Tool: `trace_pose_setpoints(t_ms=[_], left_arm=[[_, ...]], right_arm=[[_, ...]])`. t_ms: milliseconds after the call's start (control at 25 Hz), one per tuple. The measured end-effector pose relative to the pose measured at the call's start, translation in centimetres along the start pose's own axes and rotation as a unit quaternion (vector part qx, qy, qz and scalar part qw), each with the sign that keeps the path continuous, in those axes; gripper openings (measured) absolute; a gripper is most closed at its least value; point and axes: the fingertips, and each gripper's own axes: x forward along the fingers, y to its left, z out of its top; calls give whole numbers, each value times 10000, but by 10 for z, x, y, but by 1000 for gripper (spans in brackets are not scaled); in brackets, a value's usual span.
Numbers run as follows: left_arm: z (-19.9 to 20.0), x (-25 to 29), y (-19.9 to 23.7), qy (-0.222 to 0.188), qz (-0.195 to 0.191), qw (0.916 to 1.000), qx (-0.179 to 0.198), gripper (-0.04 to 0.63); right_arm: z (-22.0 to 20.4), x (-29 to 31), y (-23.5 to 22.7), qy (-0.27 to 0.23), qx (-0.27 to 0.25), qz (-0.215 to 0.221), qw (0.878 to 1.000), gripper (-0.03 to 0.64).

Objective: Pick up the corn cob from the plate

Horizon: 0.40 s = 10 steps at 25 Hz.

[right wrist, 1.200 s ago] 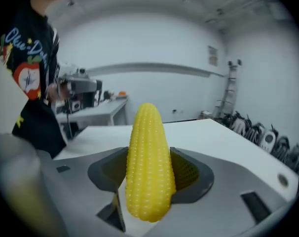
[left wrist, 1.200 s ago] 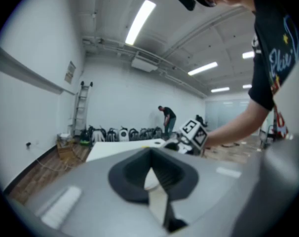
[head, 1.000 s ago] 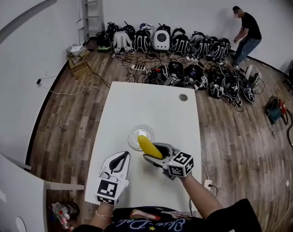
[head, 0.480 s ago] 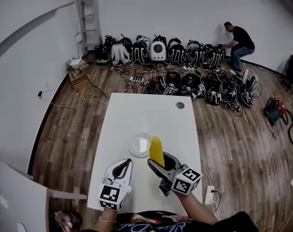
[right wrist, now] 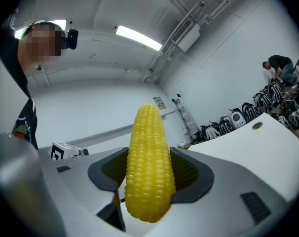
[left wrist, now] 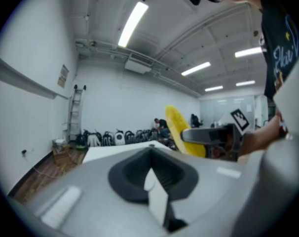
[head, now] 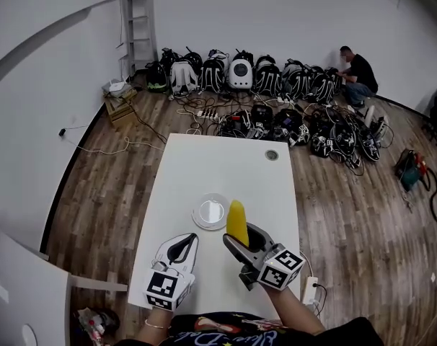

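A yellow corn cob [head: 237, 222] stands nearly upright in the air, with my right gripper [head: 241, 238] shut on its lower half, just right of the white plate [head: 210, 211]. In the right gripper view the corn cob [right wrist: 148, 169] fills the space between the grey jaws of the right gripper [right wrist: 149, 184], tip pointing up. The plate lies bare on the white table [head: 218, 164]. My left gripper [head: 184, 241] hovers near the table's front edge, left of the right one, jaws shut with nothing in them. The left gripper view shows the left gripper [left wrist: 152, 174], and the corn cob [left wrist: 181, 130] off to its right.
A round grommet hole [head: 272, 154] sits near the table's far right corner. Beyond the table, several backpacks [head: 240, 71] and a tangle of cables [head: 298, 125] lie on the wooden floor. A person [head: 355, 74] crouches by the far wall. A ladder [head: 135, 13] leans there.
The right gripper has carried the corn cob off the plate to its right and turned it upright. The left gripper has barely moved. The person at the back has crouched down.
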Motion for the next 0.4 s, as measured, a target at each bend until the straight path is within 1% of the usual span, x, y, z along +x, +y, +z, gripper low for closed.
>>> trace_pose_setpoints(t_ms=[120, 240, 400], left_arm=[[-2, 1, 0, 62, 1, 10000, 11, 0], [0, 3, 1, 59, -8, 10000, -50, 0], [1, 2, 1, 26, -27, 9999, -163, 1]], right_arm=[[6, 2, 8, -83, -61, 172, 9998, 261], [12, 6, 9, -91, -35, 210, 9997, 261], [16, 7, 11, -176, 190, 310, 9992, 261]])
